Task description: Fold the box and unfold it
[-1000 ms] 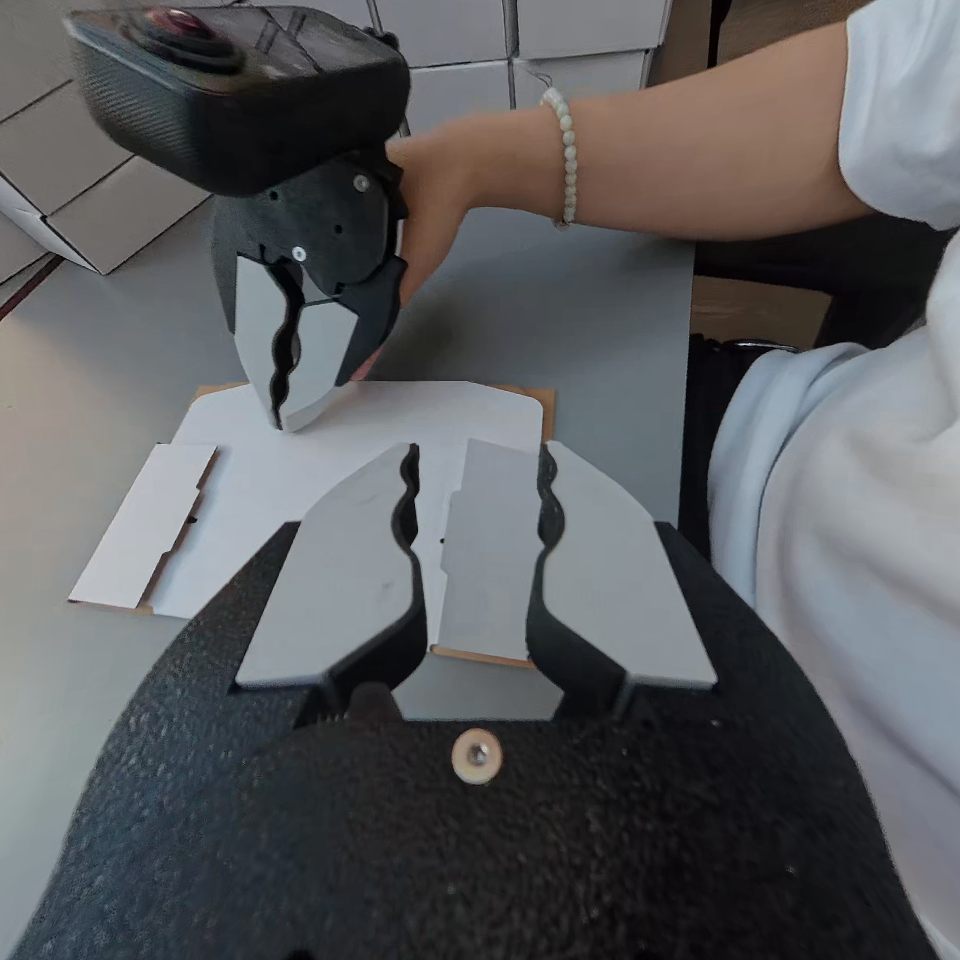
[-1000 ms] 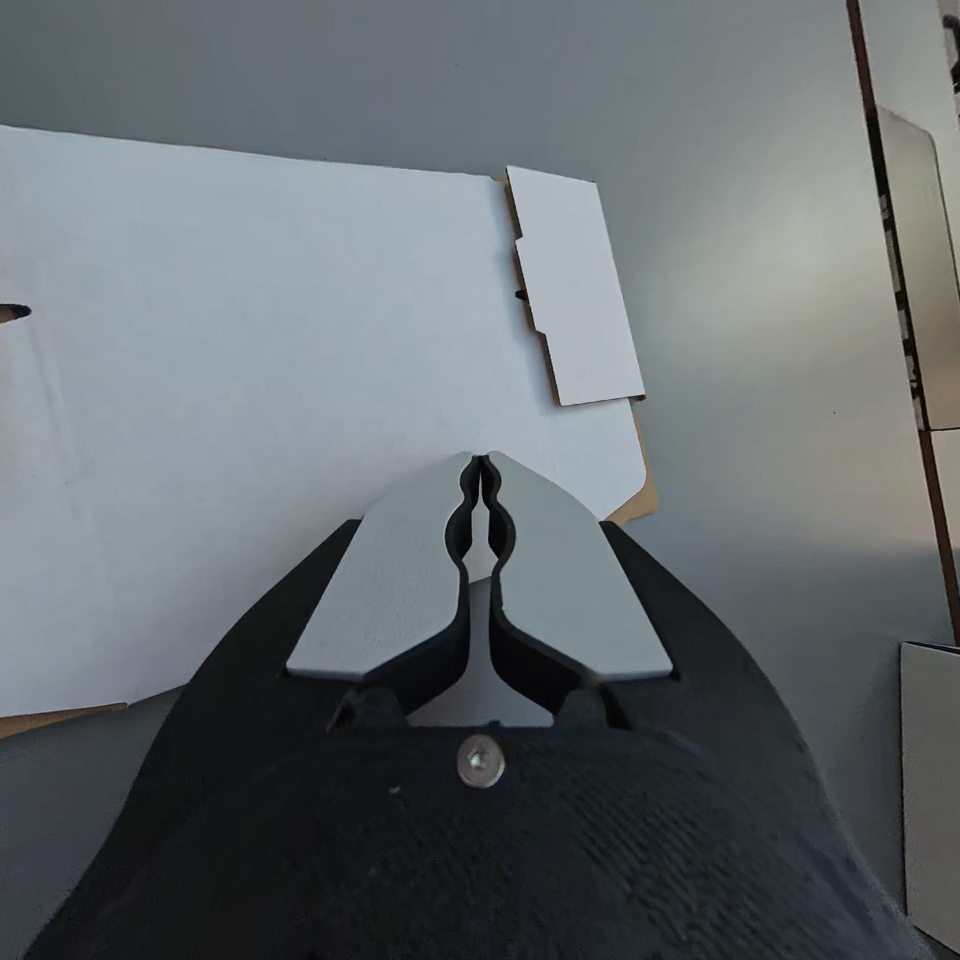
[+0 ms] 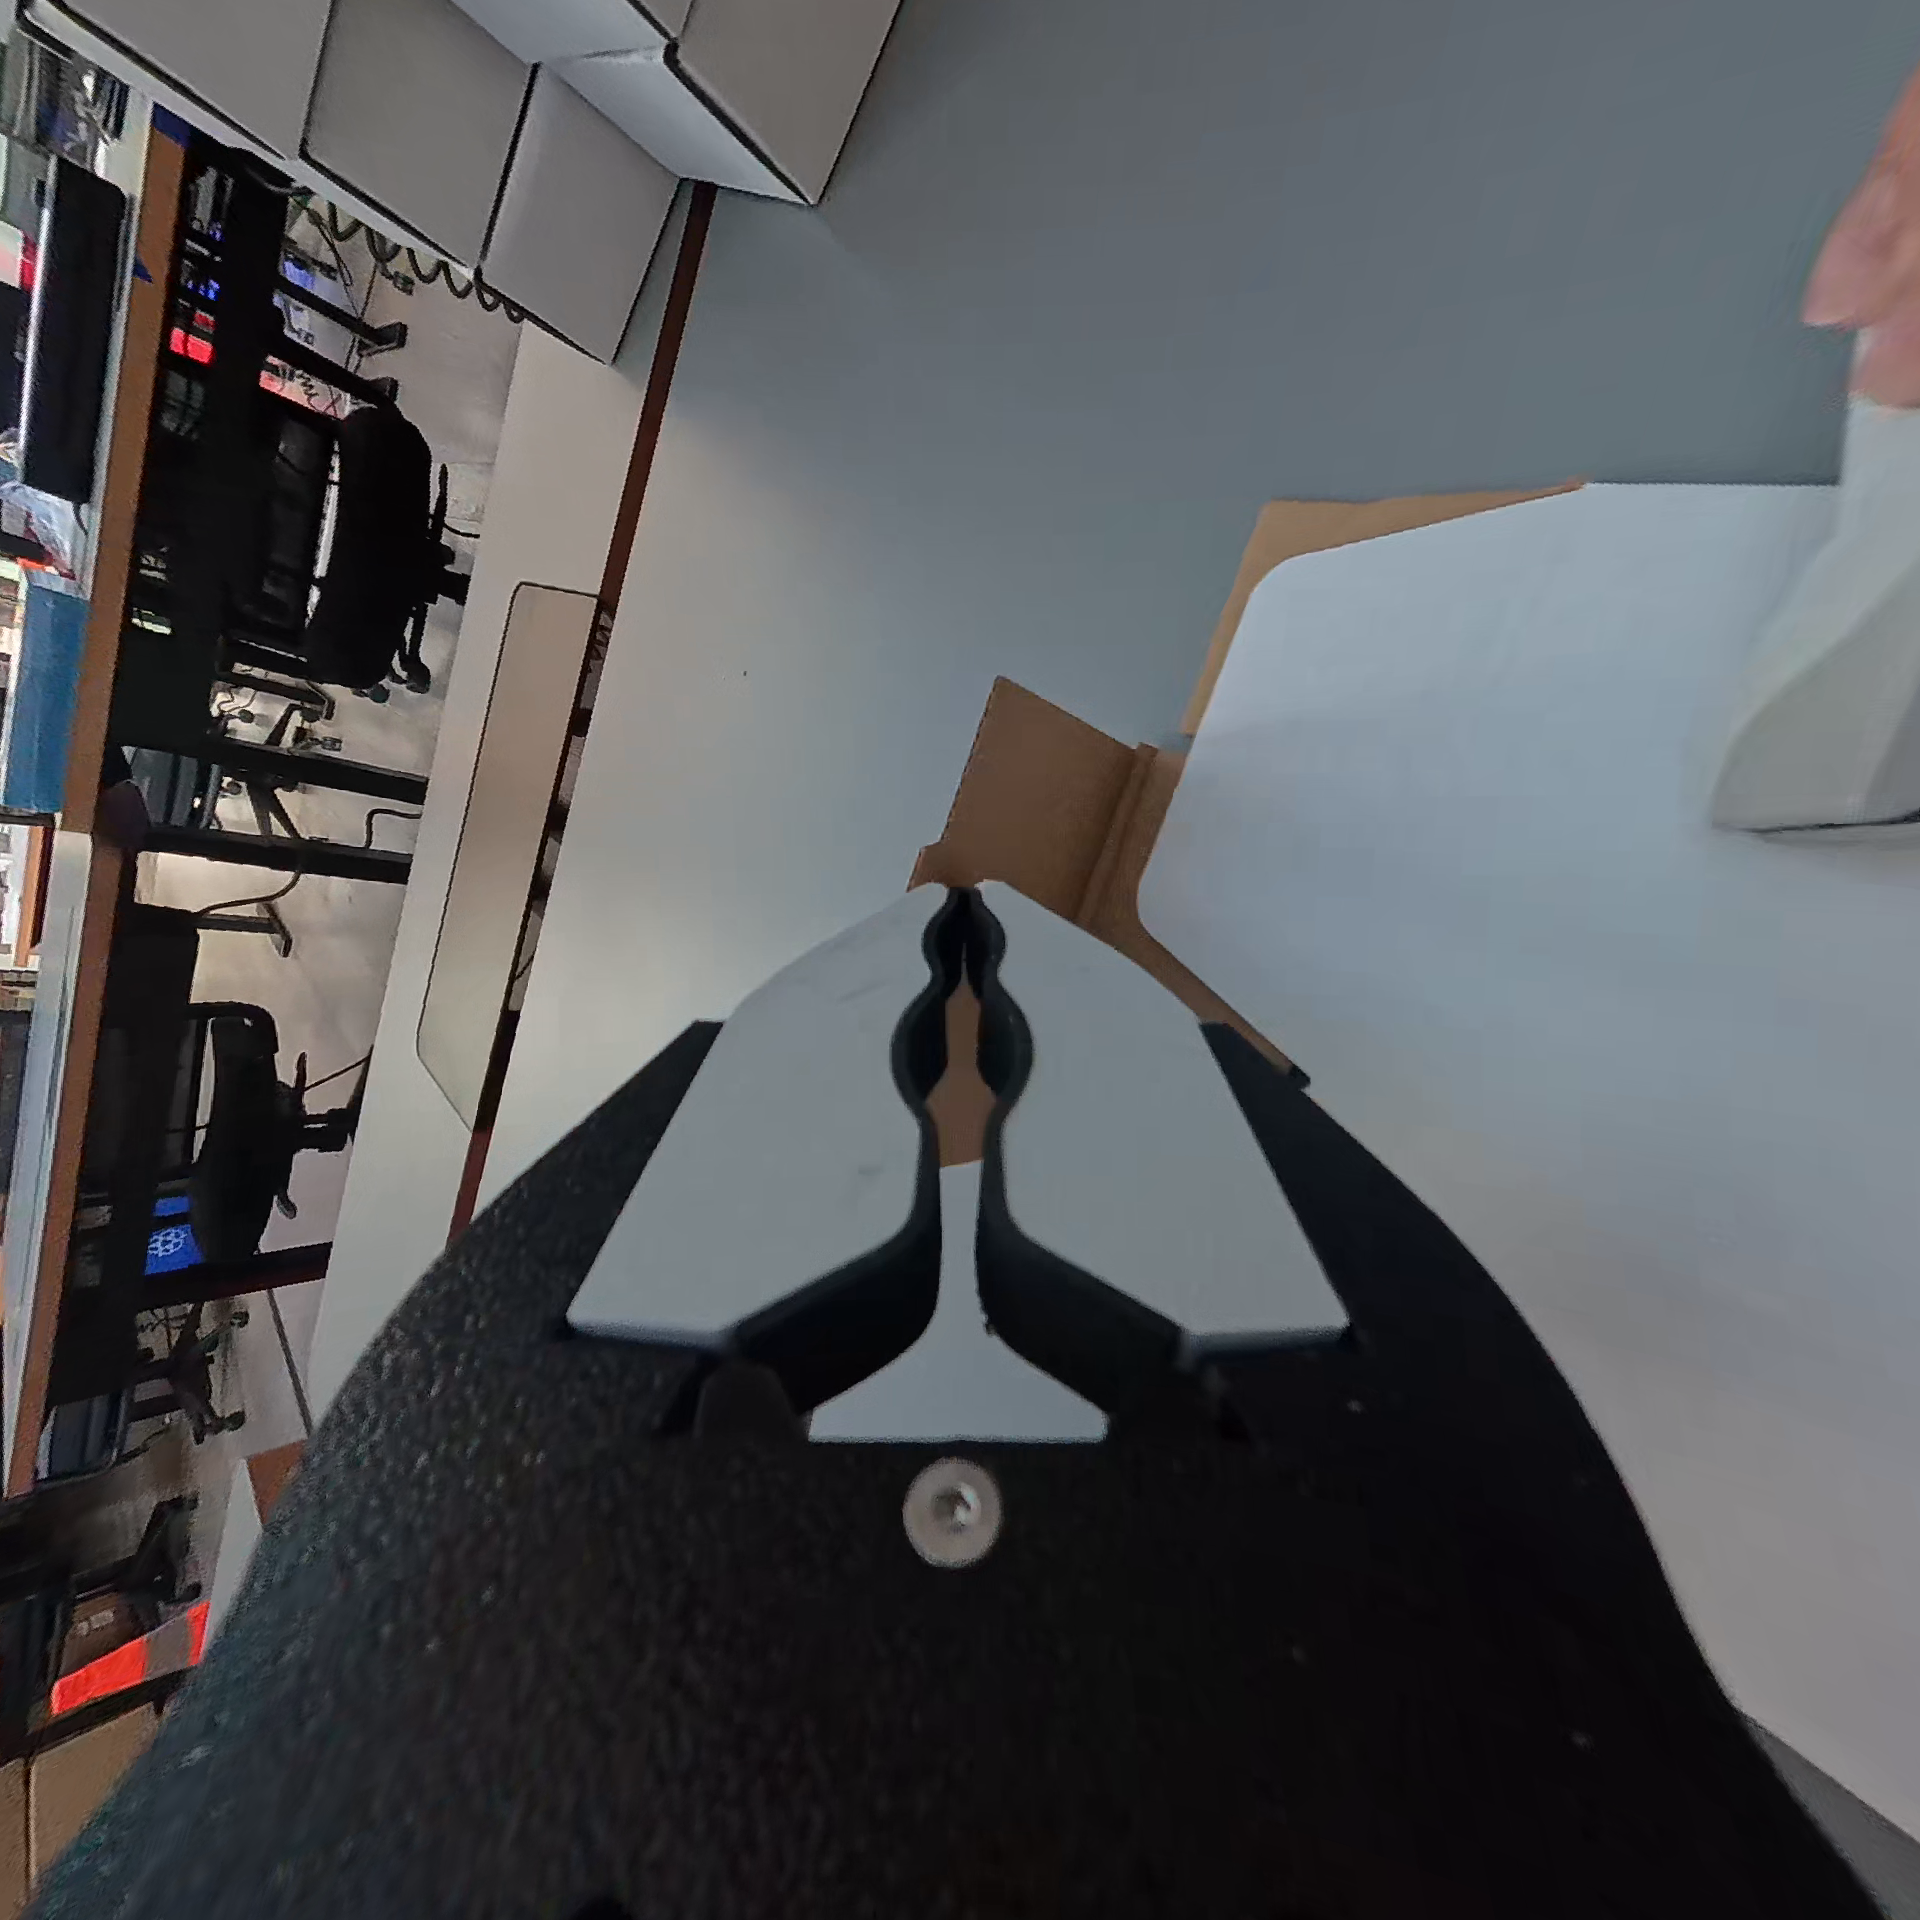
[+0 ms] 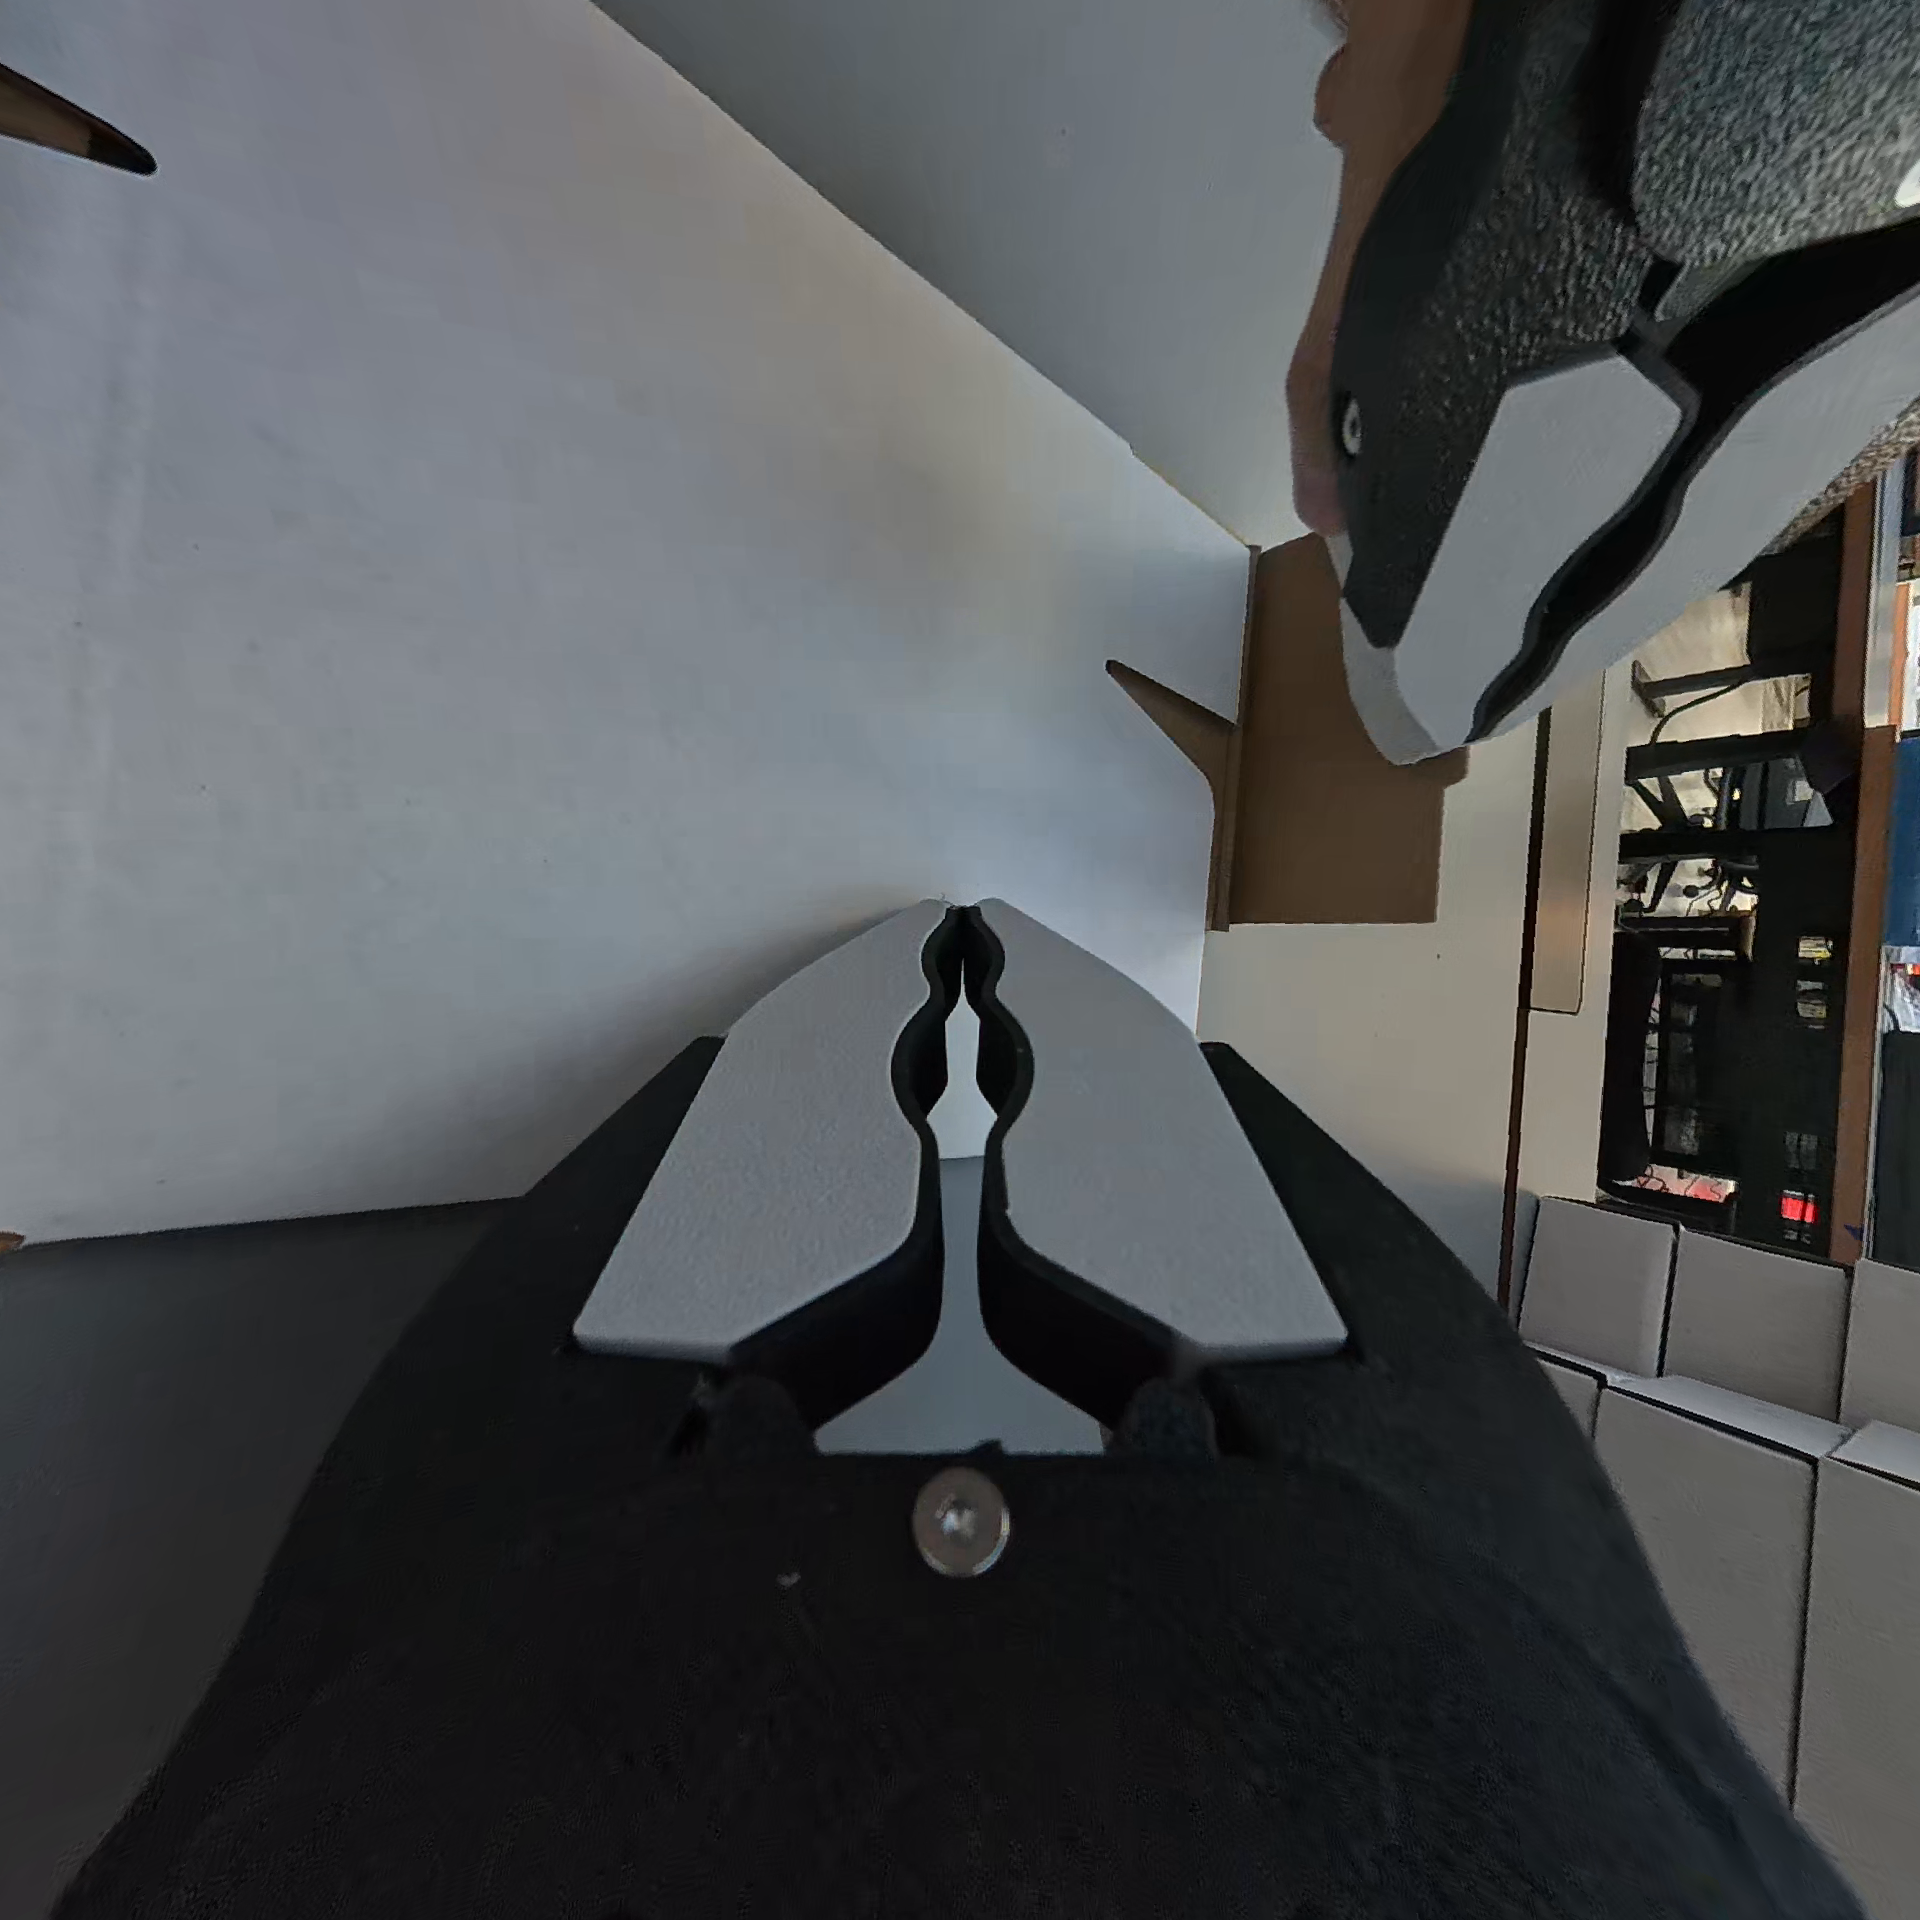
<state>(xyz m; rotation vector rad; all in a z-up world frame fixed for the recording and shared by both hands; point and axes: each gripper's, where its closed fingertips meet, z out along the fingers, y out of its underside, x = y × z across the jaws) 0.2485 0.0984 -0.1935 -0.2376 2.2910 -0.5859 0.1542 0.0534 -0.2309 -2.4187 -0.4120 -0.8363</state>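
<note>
Box blank (image 3: 1507, 935) folding underway: your left gripper (image 3: 964, 896) pinches its brown side flap (image 3: 1049, 800), right gripper (image 4: 958, 914) closed empty; next, swing the flap upright.

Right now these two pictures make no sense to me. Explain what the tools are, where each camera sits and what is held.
A person holds two pincer tools, each with a camera looking along its two fingers. One picture comes from the left gripper, the other from the right gripper. On the grey table lies a flattened white cardboard box. The left gripper seems shut on its brown-backed side flap, holding it raised. The right gripper, shut and empty, presses on the sheet. Folded white boxes stand nearby.
</note>
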